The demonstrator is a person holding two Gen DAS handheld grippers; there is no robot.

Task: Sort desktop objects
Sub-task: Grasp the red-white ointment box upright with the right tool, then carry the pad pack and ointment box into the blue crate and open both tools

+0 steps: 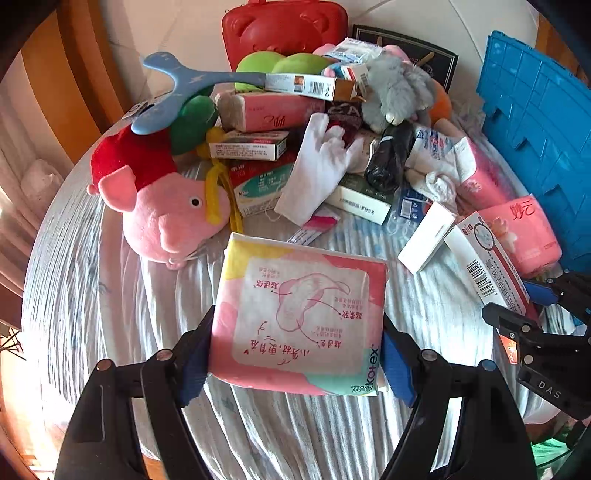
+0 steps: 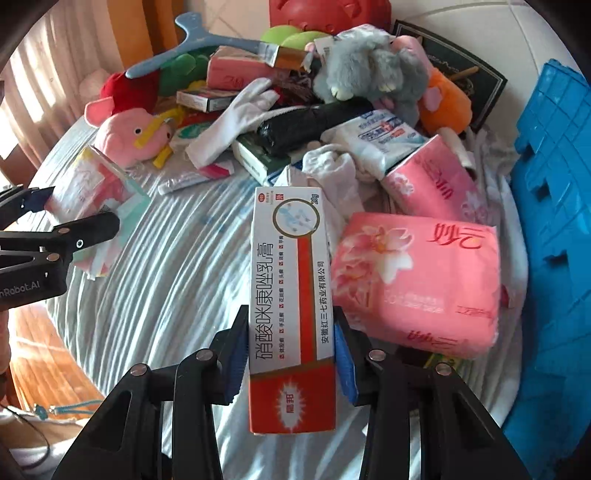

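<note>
My left gripper is shut on a pink Kotex pad pack and holds it above the striped cloth; the pack also shows in the right wrist view. My right gripper is shut on a white and red ointment box, which also shows in the left wrist view. A heap of objects lies behind: a pink pig plush, a white glove, a grey plush, pink tissue packs and medicine boxes.
A blue crate stands at the right edge of the round table with its striped cloth. A red bear-shaped case and a dark book lie at the back. A blue hanger rests on the heap.
</note>
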